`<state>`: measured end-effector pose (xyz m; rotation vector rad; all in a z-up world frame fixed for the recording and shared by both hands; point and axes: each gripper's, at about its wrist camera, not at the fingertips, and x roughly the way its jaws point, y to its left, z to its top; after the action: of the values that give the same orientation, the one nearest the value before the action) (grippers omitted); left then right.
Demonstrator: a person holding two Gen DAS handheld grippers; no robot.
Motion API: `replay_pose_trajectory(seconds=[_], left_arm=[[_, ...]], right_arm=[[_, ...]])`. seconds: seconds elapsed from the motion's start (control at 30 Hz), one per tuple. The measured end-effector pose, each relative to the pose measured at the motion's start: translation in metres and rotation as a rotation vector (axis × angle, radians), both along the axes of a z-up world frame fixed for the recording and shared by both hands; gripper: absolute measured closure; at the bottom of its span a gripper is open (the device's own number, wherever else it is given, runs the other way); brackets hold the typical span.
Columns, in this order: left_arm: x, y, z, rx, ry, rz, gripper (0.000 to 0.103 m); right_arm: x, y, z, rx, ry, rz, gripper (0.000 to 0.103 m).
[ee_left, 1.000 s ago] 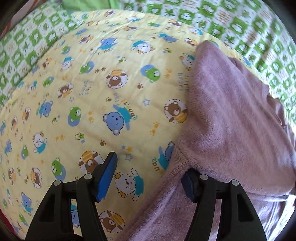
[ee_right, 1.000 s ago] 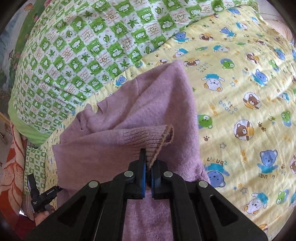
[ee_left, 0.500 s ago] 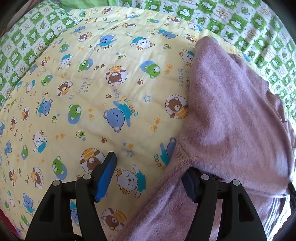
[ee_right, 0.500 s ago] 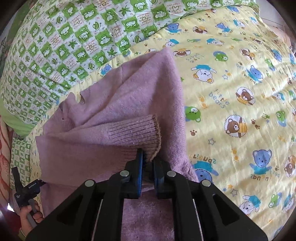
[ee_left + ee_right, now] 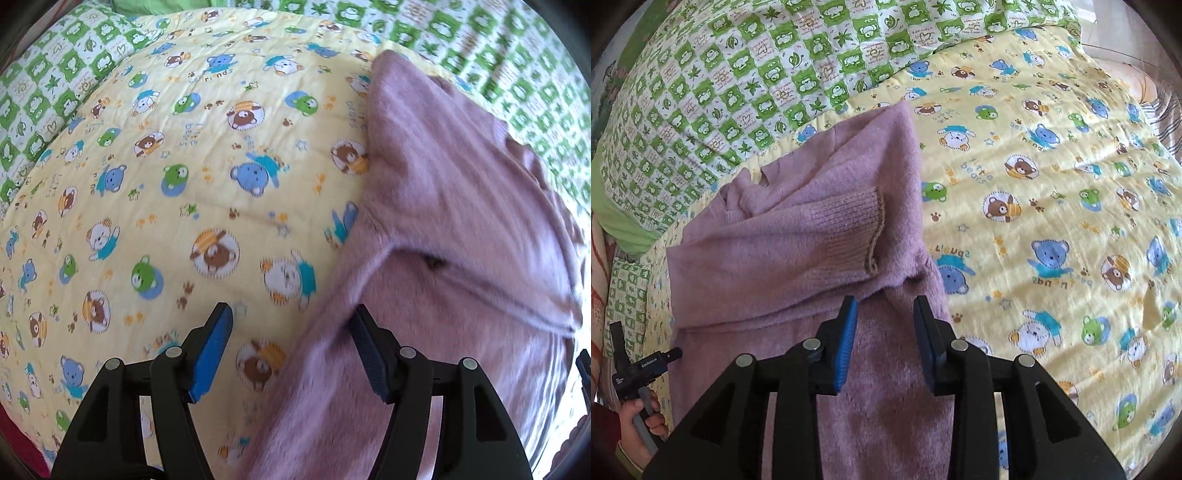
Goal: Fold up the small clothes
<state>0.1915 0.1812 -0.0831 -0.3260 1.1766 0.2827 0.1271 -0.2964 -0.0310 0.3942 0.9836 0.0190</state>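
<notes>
Purple sweater (image 5: 798, 258) lies at centre-left of the right wrist frame on a bear-print yellow quilt (image 5: 1052, 192), its ribbed cuff (image 5: 849, 229) now resting flat across the body. Right gripper (image 5: 884, 332): jaws, a second ago pinched shut on that cuff, are opening with nothing between them, so the sleeve fold appears delivered. Left gripper (image 5: 291, 350): jaws wide as before, straddling the sweater's edge at lower centre, gripping nothing. Remaining folds look pending.
</notes>
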Motion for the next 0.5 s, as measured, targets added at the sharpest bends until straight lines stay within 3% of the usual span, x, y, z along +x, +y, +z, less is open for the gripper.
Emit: replay_pose_trajectory(seconds=[0.23,0.5], left_arm=[[-0.044,-0.011,0.004,-0.004,0.002,-0.079,0.037],[-0.121,-0.022,-0.004,-0.035,0.042,-0.164,0.036]], right_arm=[[-0.041,0.007,0.000,0.014,0.005,-0.006,0.065],[-0.083,0.007,0.004,0.017,0.013,-0.023,0.060]])
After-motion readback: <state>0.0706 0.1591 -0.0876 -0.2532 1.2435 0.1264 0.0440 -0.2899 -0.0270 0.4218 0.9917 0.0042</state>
